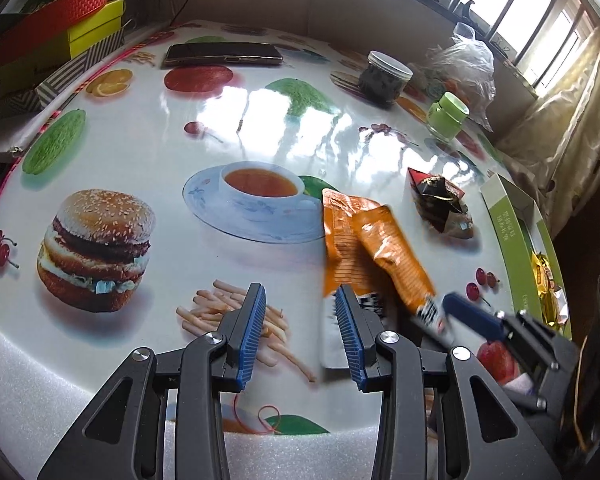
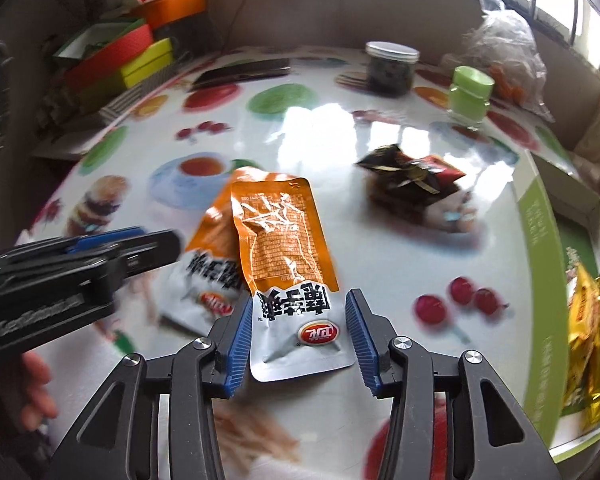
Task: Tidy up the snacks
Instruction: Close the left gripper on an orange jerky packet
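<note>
1. Right gripper (image 2: 298,340) straddles the top orange snack packet (image 2: 288,256); its jaws are half open and the pads are not yet pressing.
2. Squeeze the white end only, leaving the packet beneath.
3. Green box (image 2: 536,240) waits at three o'clock.
4. Left gripper (image 1: 302,332) hovers part open and empty.

Phone (image 1: 223,55), dark jar (image 1: 385,79), perhaps preserves.

The orange snack packet (image 2: 284,248) carried large black Chinese characters on its silver end, upside down in the right wrist view, above a red oval logo. Fine print on its orange part was too small to read. The green box (image 2: 540,240) bore white lettering, also unreadable.
</note>
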